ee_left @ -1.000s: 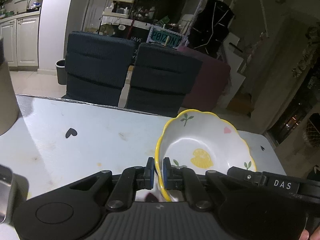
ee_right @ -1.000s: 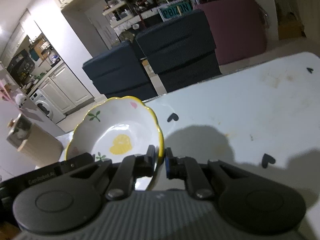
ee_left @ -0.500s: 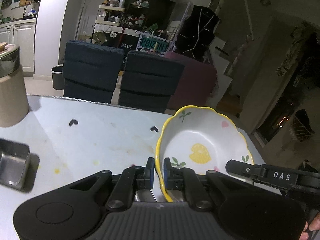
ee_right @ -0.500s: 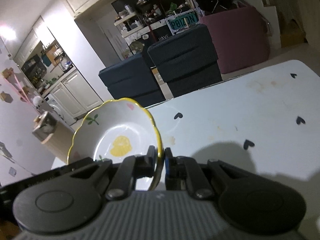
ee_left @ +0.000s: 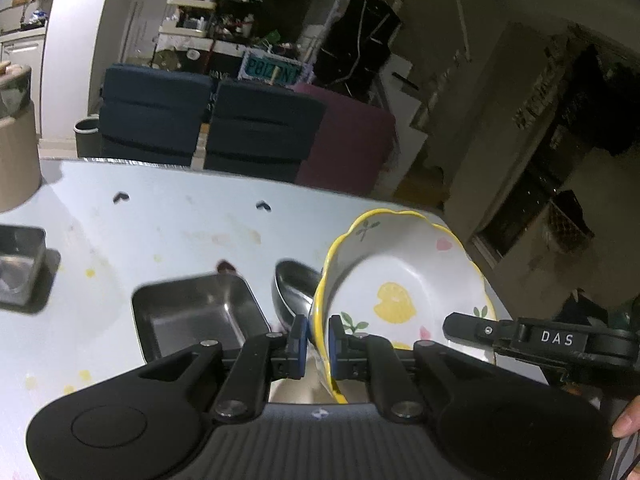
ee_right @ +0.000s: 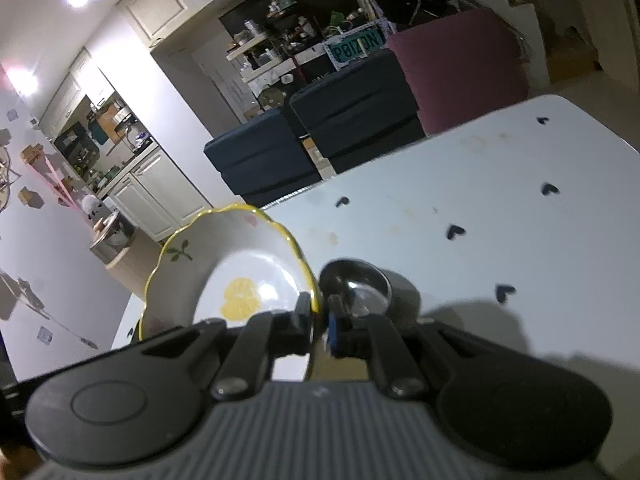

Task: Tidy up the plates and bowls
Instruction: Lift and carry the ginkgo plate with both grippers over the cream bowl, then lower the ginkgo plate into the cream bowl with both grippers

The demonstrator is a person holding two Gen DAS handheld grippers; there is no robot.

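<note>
A pale bench [ee_left: 168,216] dotted with small black hearts fills both views, with two dark blue chairs [ee_left: 208,124] and a maroon one behind it. Above the bench, a white bowl [ee_left: 400,280] with a scalloped yellow rim and a lemon painted inside is held tilted in the air by both tongs at once: the left tongs [ee_left: 318,340] are clamped on its near-left rim, and the right tongs [ee_right: 320,320] pinch the opposite edge (the bowl [ee_right: 236,276] shows in that view too). On the bench below sit a square steel tray [ee_left: 196,316], a round steel bowl [ee_left: 294,288] just beside it, and a second steel tray [ee_left: 18,272] at the far left. Judged from this, the job is midway: the painted bowl is lifted but not yet set down, and the steel pieces lie apart, unstacked. Readable writing: "DAS" [ee_left: 556,338] in white on the other gripper's body, and a teal plate-style sign [ee_right: 354,50] reading roughly "P8IZ0N"
</note>
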